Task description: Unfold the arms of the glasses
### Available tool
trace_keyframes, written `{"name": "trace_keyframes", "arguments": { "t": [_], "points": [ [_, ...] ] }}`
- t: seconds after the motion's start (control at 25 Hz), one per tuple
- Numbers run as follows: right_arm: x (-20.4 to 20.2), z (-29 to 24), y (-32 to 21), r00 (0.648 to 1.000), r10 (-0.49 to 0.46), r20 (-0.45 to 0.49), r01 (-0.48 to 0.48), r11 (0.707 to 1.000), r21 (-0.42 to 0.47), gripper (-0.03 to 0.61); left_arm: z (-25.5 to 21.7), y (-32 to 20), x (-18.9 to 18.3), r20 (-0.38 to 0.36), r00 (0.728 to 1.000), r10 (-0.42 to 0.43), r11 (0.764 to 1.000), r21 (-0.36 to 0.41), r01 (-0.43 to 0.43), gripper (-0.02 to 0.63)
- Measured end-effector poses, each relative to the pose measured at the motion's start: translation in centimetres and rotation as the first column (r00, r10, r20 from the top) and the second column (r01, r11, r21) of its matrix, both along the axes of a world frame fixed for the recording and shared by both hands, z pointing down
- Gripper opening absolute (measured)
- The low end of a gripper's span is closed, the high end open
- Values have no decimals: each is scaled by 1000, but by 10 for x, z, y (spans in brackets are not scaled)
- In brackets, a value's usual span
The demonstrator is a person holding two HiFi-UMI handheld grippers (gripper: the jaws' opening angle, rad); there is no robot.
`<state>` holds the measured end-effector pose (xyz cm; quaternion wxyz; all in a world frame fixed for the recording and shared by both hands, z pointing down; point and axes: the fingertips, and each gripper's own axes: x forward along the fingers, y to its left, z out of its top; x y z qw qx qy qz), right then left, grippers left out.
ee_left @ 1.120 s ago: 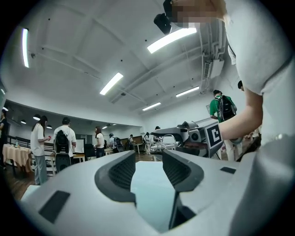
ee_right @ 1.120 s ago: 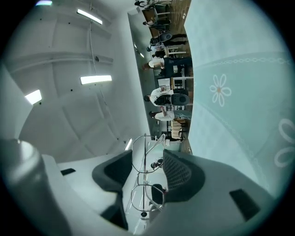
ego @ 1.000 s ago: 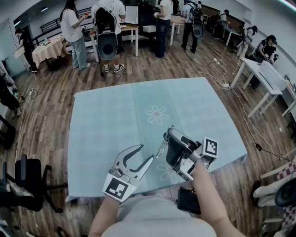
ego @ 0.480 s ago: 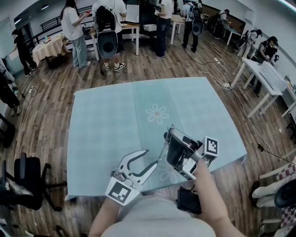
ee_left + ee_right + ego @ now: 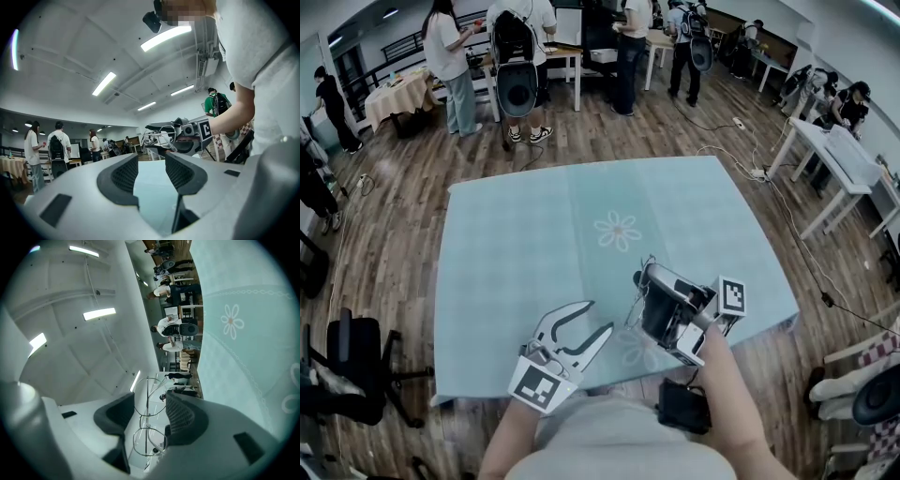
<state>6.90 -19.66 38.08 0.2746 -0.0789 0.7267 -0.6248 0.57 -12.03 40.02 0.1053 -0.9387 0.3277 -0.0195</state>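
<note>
Little is changing since a second ago: both claws are keeping their places on the near side of the daisy print (image 5: 618, 231), and only a person in black (image 5: 326, 96), far beyond the daisy on the room's left side, is walking further off to the left. The right claw (image 5: 647, 279) is hanging just nearer than the daisy and slightly to its right, tilting a little upward and gripping the glasses (image 5: 147, 425) between its pads. The thin wire frame is standing on edge in the claw, one lens above the other in the right gripper view, and it is staying clear of the teal-clothed surface (image 5: 506, 244). Whether either arm is folded or open is too fine to tell. The left claw (image 5: 600, 315) is hovering nearer than the daisy and to its left, close beside the right claw. Its jaws are standing wide apart with only the teal cloth showing between them, and they are pointing toward the glasses.
</note>
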Motion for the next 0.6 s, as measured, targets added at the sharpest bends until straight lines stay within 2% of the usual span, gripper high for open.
{"name": "trace_keyframes", "arguments": {
  "t": [0.16, 0.36, 0.6],
  "points": [
    [-7, -3, 9, 998, -66, -12, 66, 998, 19, 213, -4, -16, -3, 26, 999, -18, 999, 27, 18, 178],
    [-12, 0, 16, 994, -104, -24, 105, 994, 18, 213, -7, -37, 5, 45, 999, -17, 998, 58, 14, 178],
    [-14, -5, 21, 991, -130, -29, 131, 991, 15, 213, -3, -55, 24, 123, 992, 9, 995, 98, -21, 178]
  ]
}}
